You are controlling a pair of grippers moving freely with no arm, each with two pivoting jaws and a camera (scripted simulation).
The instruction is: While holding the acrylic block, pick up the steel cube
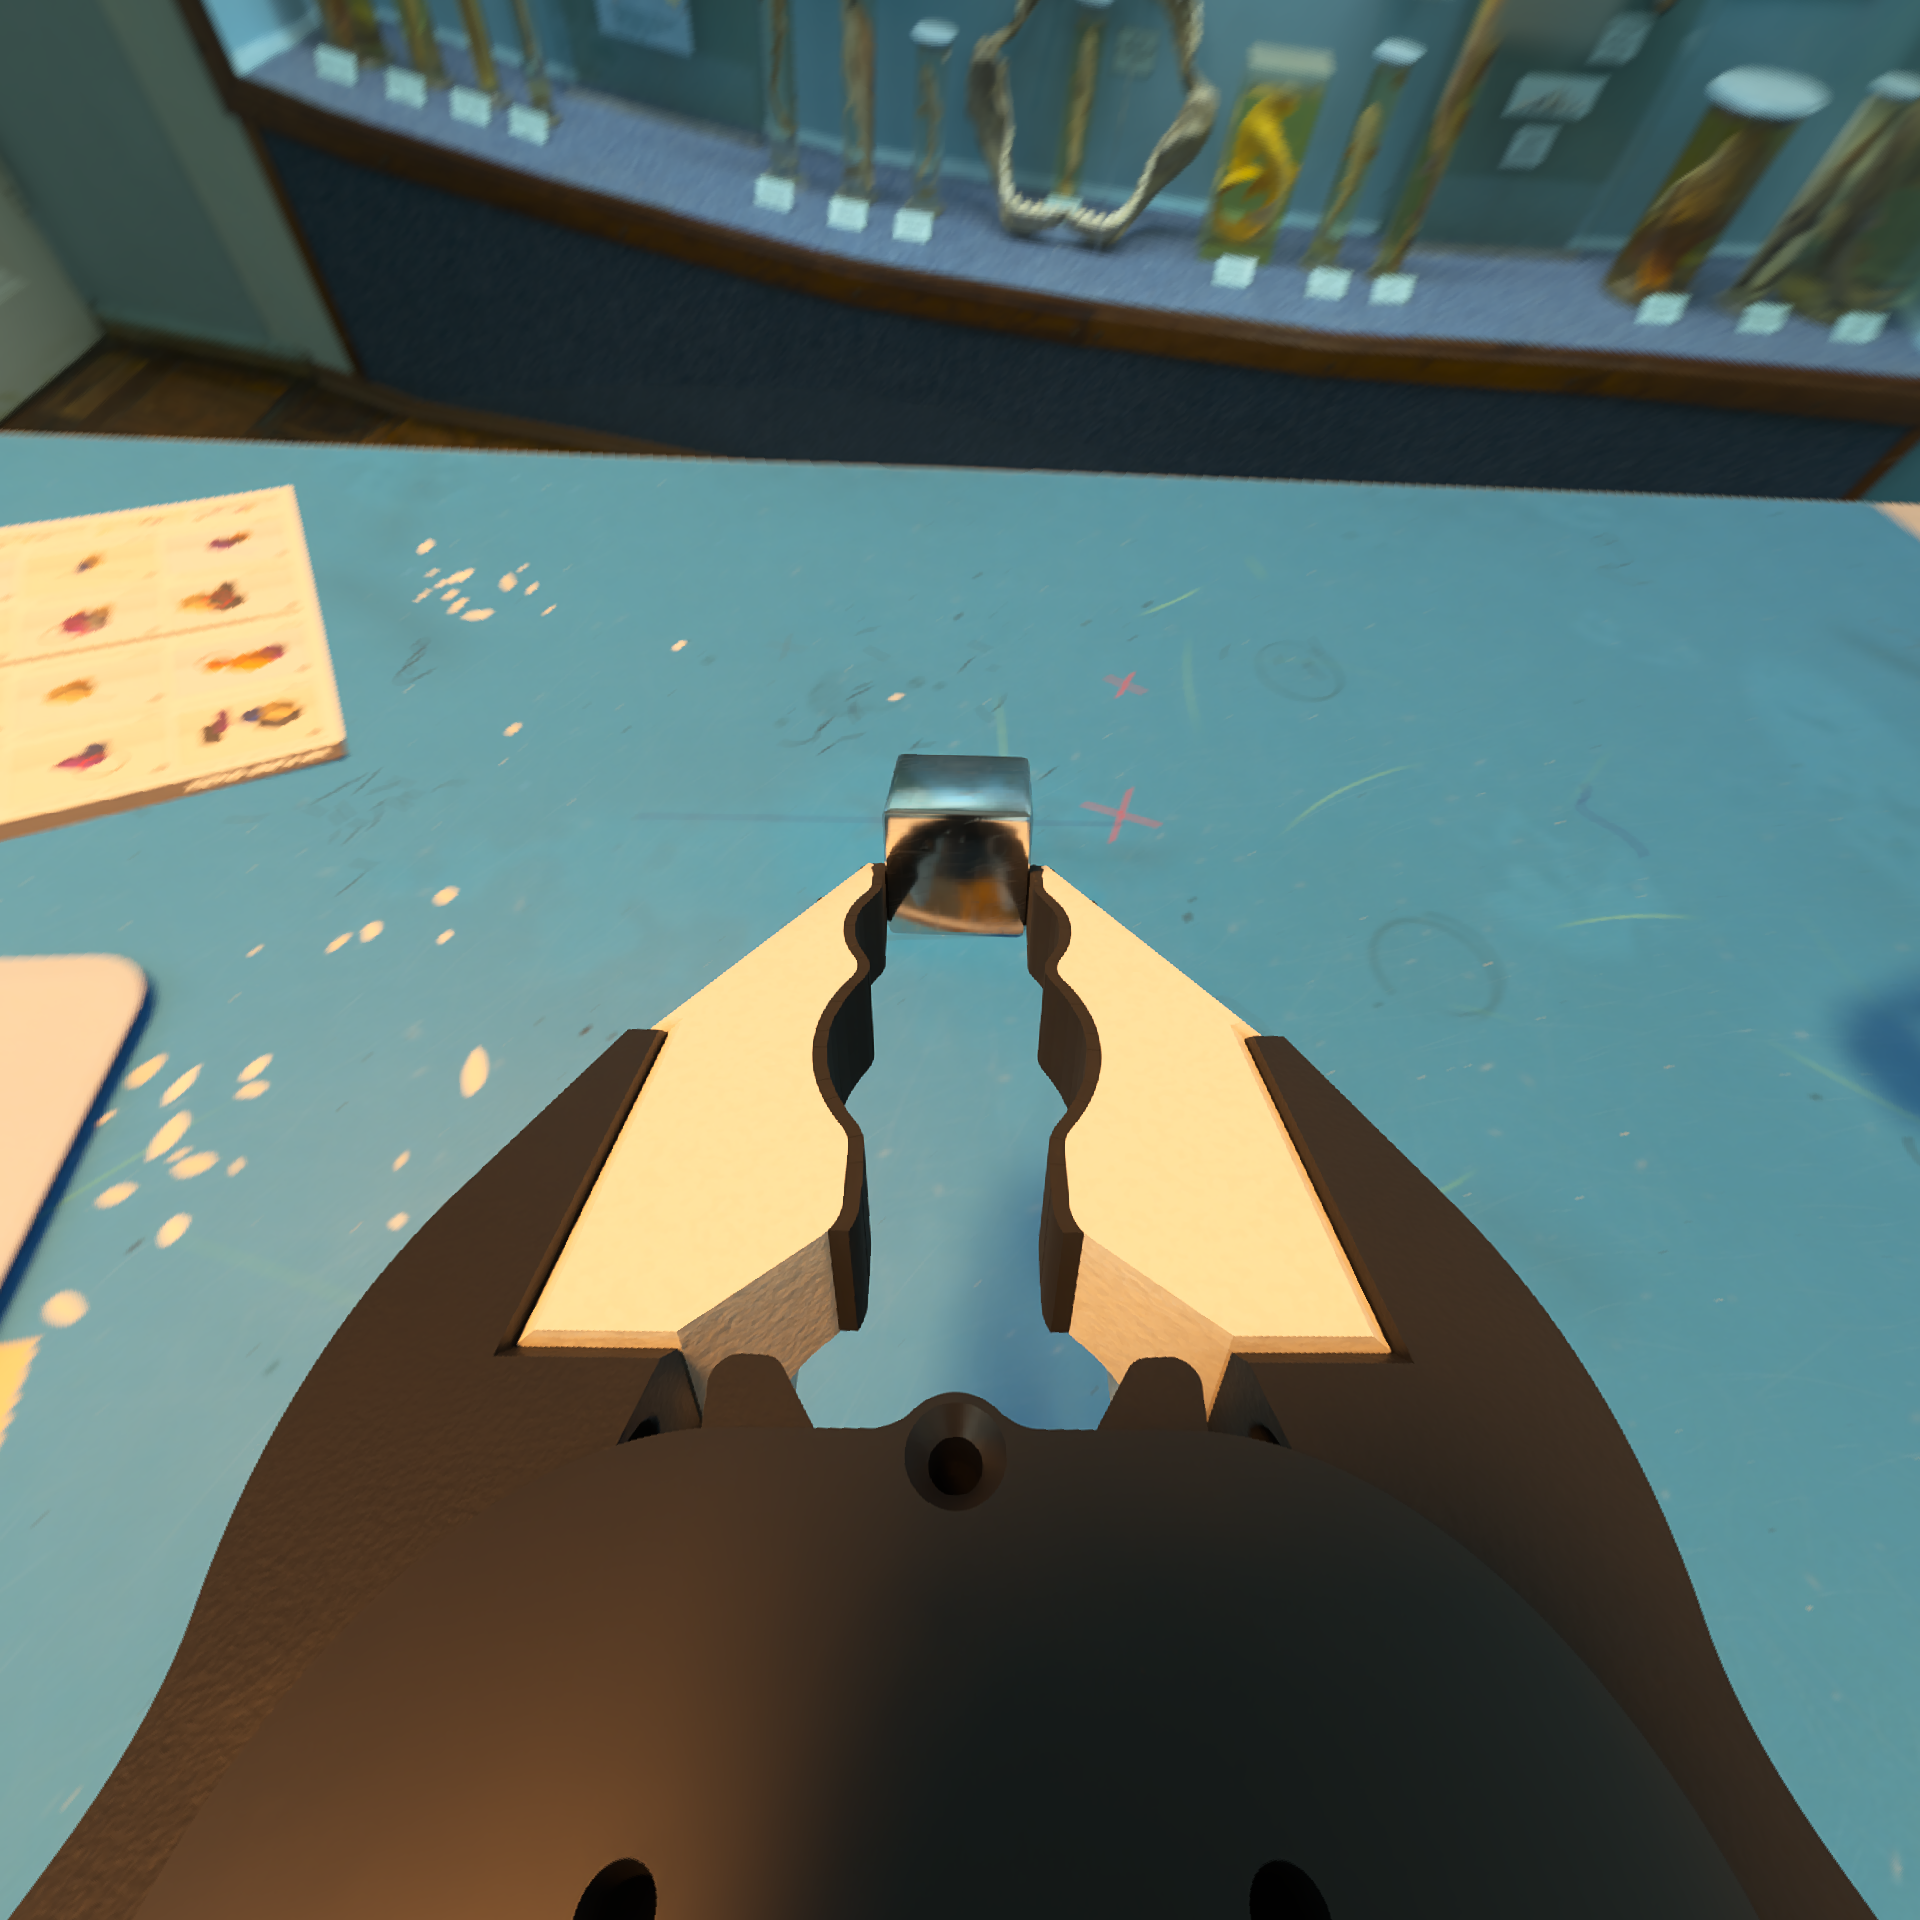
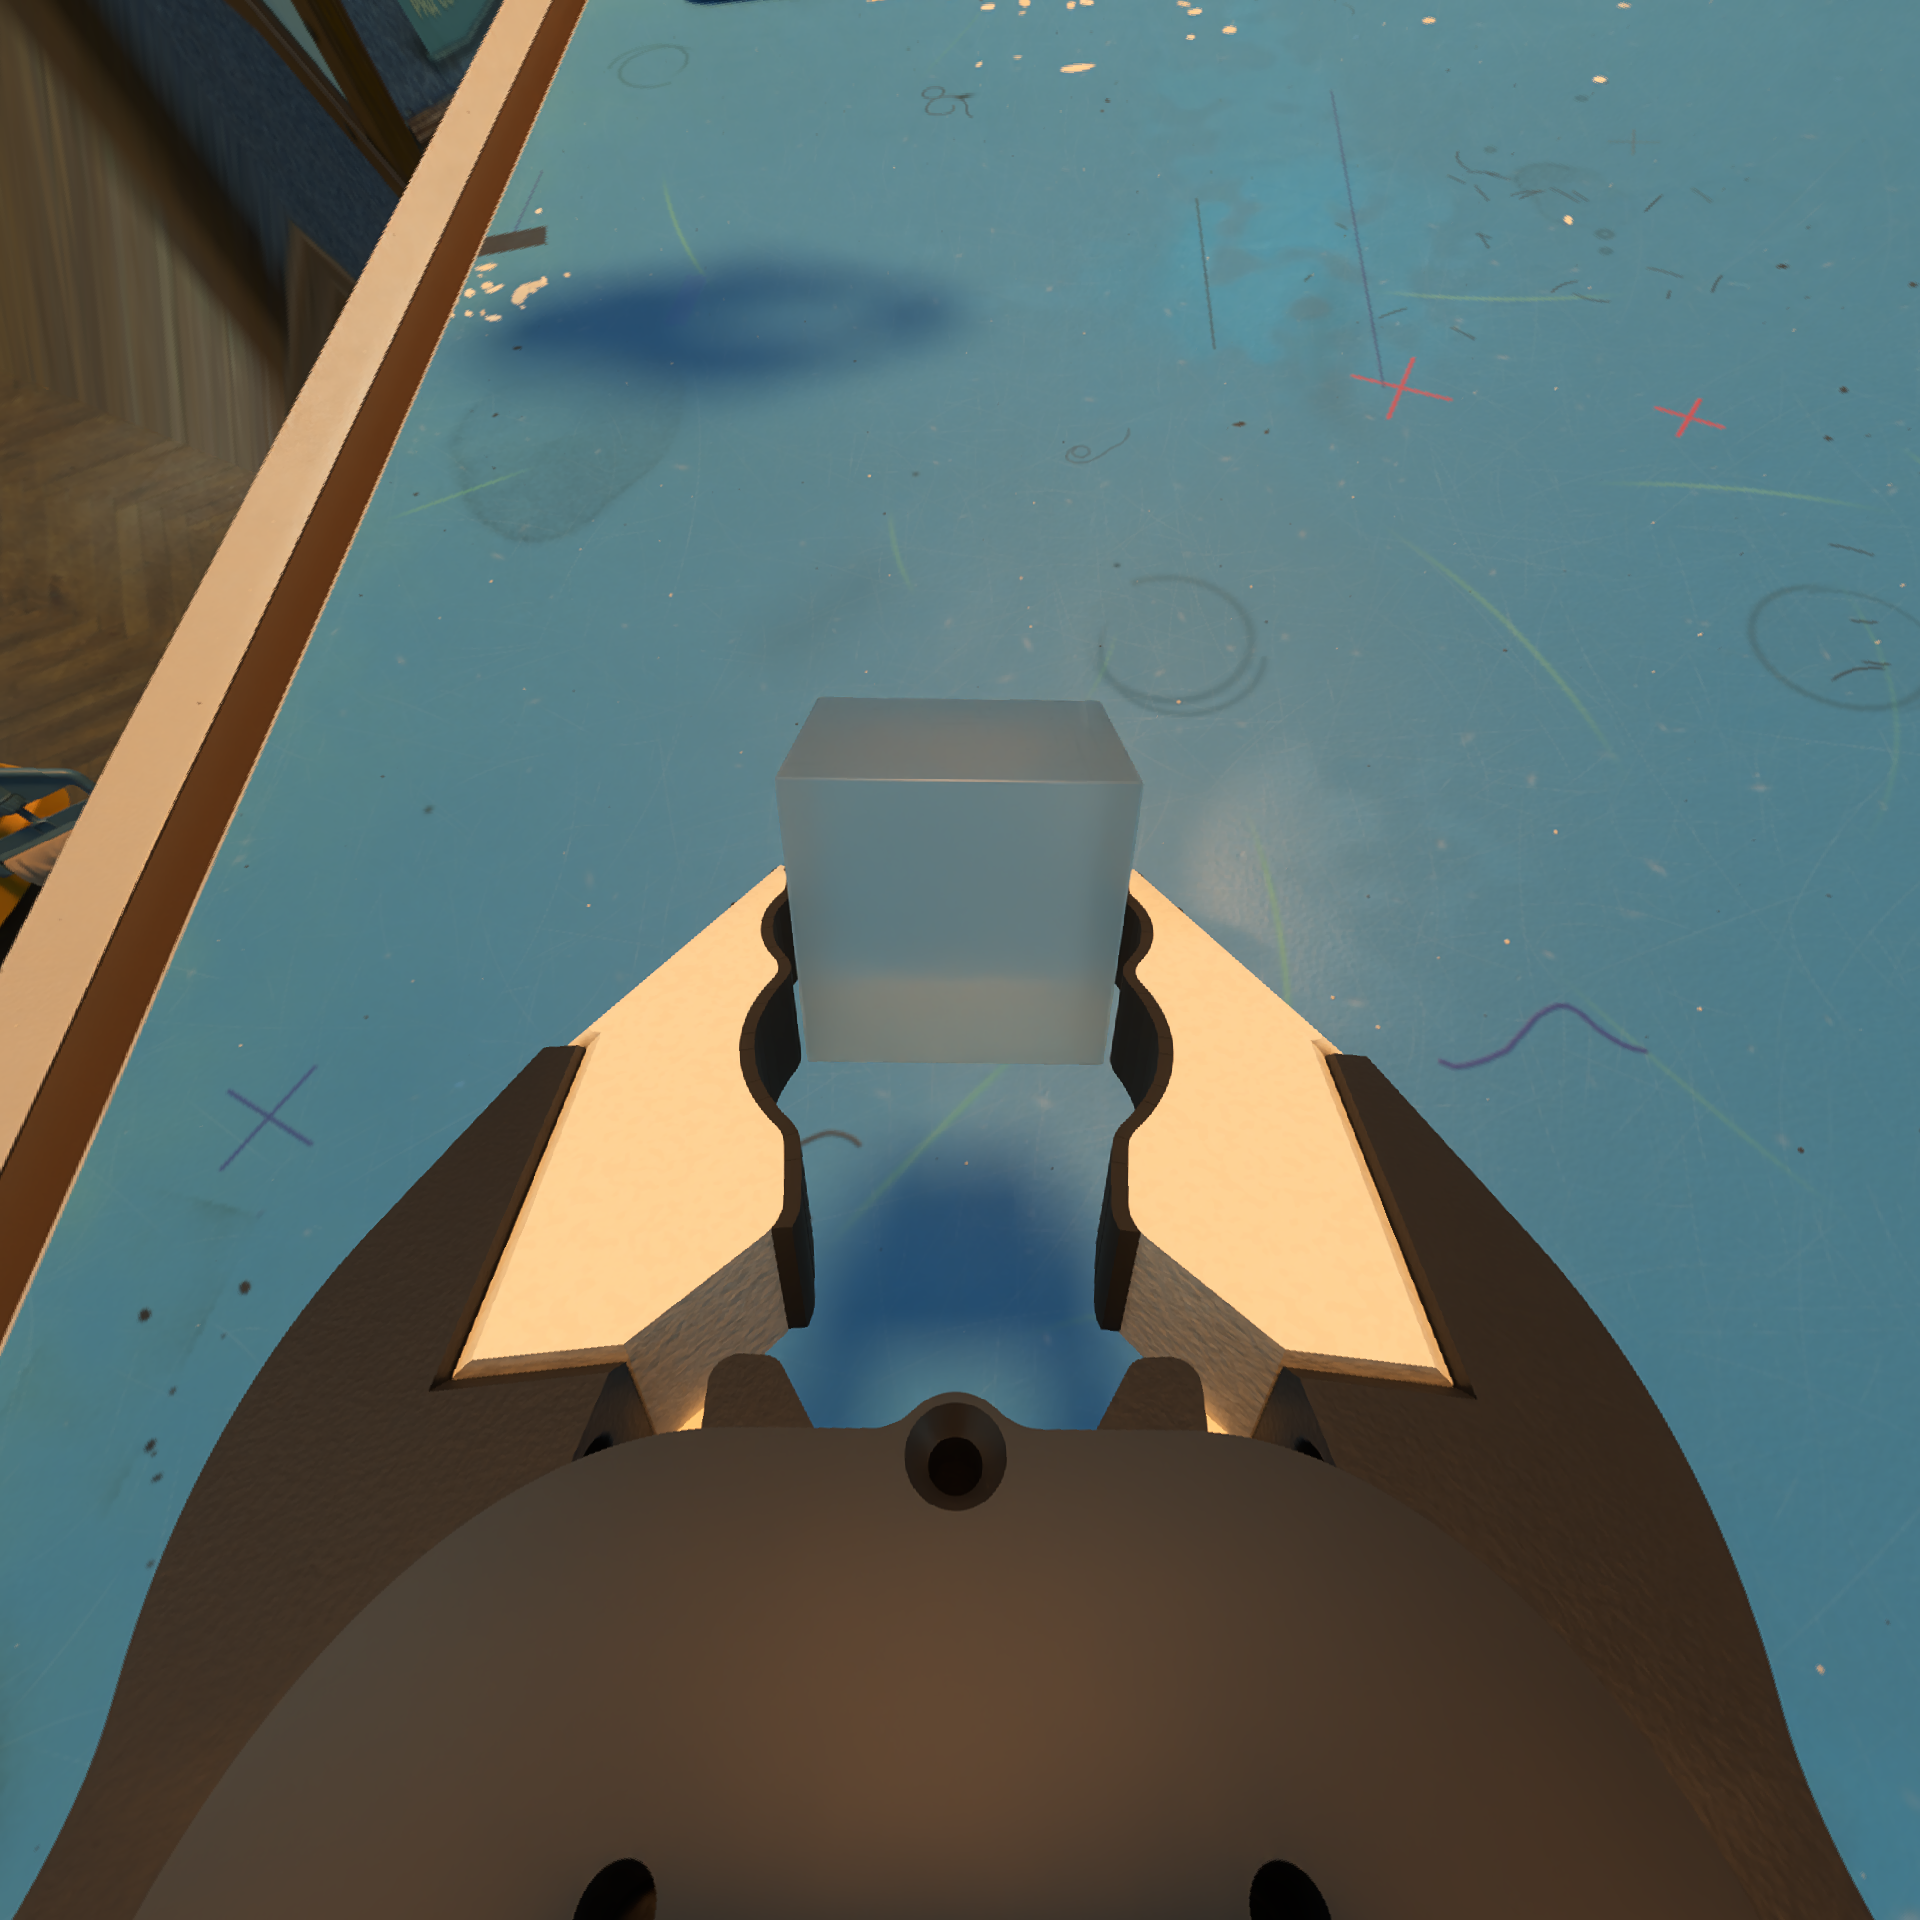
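— Where's your steel cube [image 1: 958,844]?

— Pinched between your left gripper [image 1: 956,899] fingers at their very tips, mirror-smooth and square, no long axis. Whether it's clear of the blue, scuffed bench [image 1: 1455,1039], I can't tell.

— And your right gripper [image 2: 956,935]?

— Closed on the frosted acrylic block [image 2: 956,883], held above the bench.

A scuffed blue counter [image 1: 1455,644] fills the foreground — beyond it, from ten to two o'clock, runs a display case [image 1: 1039,312] of specimen jars [image 1: 1714,177]. Wooden parquet floor [image 2: 94,436] shows at nine o'clock, under warm light.
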